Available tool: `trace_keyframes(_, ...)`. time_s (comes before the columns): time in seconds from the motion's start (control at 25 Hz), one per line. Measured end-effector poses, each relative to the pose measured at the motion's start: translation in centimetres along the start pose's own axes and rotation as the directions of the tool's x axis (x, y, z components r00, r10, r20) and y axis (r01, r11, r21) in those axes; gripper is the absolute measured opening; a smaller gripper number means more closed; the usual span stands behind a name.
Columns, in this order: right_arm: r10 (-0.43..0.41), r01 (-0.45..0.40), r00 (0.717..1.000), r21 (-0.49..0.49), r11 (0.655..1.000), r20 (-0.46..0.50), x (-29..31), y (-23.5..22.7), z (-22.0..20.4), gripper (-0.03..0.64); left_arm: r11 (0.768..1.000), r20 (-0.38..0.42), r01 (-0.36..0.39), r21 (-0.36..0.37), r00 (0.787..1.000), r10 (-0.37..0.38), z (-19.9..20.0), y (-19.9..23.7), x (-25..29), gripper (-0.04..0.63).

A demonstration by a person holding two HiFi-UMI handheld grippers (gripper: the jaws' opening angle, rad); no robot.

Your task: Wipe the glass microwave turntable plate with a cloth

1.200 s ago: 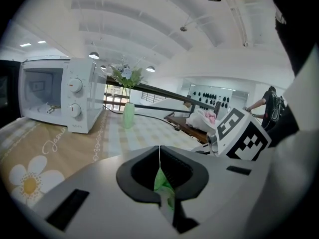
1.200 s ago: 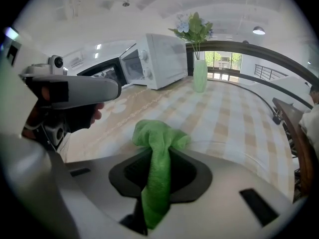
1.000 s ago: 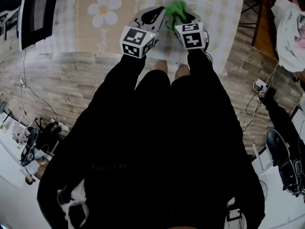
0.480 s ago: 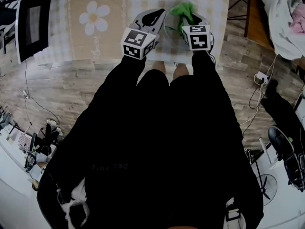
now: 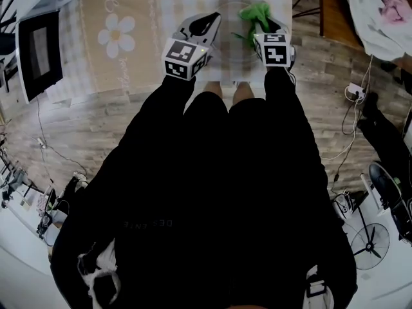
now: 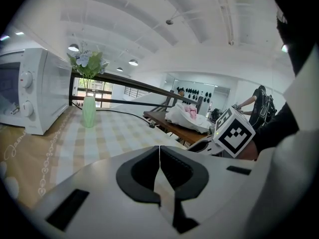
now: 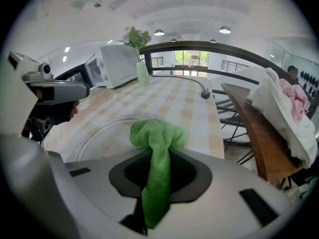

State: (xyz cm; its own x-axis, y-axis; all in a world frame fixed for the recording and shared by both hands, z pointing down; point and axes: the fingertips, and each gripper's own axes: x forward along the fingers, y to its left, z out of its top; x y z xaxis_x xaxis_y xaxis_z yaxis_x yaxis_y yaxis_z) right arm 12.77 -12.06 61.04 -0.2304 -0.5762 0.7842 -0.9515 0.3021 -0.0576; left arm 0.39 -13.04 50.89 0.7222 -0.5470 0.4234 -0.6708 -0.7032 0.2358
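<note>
Right gripper (image 7: 155, 176) pinches the green cloth (image 7: 158, 133) over the glass plate (image 7: 94, 133). Left gripper (image 6: 159, 171) is pressed together, empty. Wiping looks barely begun.

White microwave (image 6: 27, 91) beside green flower vase (image 6: 88, 112), both on tablecloth (image 6: 117, 133).

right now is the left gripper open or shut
Shut: in the left gripper view, the left gripper has its jaws pressed together with nothing between them.
</note>
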Motion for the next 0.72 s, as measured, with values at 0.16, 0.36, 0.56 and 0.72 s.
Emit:
trace_keyframes(0.16, -0.05, 0.05, 0.999, 0.021, 0.999, -0.02, -1.1, -2.1, -1.0, 0.089, 1.0, -0.003, 0.022, 0.013, 1.0, -0.022, 0.3, -0.6, 0.5, 0.021)
trace_keyframes(0.36, -0.109, 0.111, 0.994, 0.077, 0.991, -0.02, -2.3, -5.6, -2.3, 0.089, 0.999, -0.001, 0.036, 0.026, 0.999, -0.036, 0.6, -0.9, 0.7, 0.021)
trace_keyframes(0.56, -0.121, 0.117, 0.992, 0.083, 0.99, 0.045, -4.0, -6.4, -1.4, 0.089, 0.999, -0.005, 0.037, 0.035, 0.999, -0.037, 0.3, -0.5, 0.3, 0.021)
trace_keyframes(0.72, -0.094, 0.085, 0.988, 0.077, 0.993, 0.122, -5.5, -4.8, 0.7, 0.09, 0.999, 0.005, 0.029, 0.033, 1.0, -0.029, 0.5, 0.4, -0.5, 0.021)
